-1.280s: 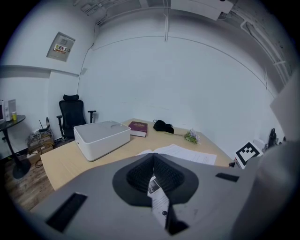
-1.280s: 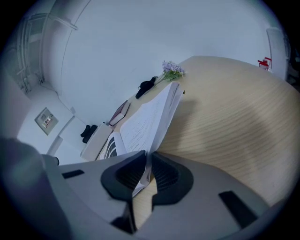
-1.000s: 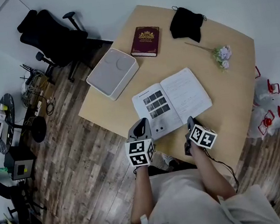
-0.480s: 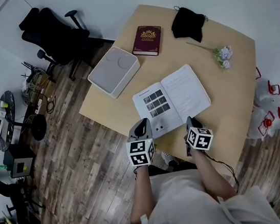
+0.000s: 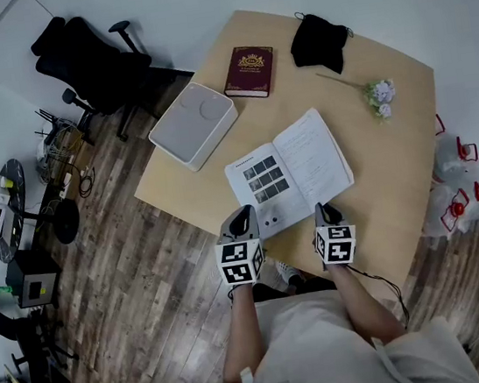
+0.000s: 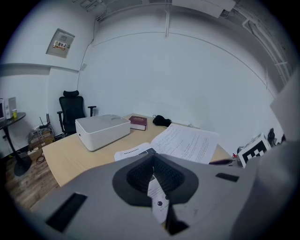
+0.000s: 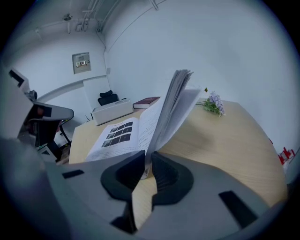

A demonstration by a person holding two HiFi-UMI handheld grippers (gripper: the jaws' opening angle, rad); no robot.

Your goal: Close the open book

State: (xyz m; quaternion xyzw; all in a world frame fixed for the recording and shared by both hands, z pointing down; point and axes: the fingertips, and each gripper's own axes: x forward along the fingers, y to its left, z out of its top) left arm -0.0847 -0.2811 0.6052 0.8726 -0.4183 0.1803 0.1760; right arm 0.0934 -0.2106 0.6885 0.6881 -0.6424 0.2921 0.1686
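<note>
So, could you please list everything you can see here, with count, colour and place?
table: one, light wood, centre
open book: one, white pages, table's near edge
closed book: one, maroon, far side
box: one, white, table's left corner
pouch: one, black, far side
flower sprig: one, pale purple, far right
office chair: one, black, floor, upper left
left gripper: one, grey, shut on left page
right gripper: one, grey, shut on lifted right half

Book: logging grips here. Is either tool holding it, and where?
Both hold the book: right tool on the near edge of its raised right pages, left tool on the left page's near corner.
</note>
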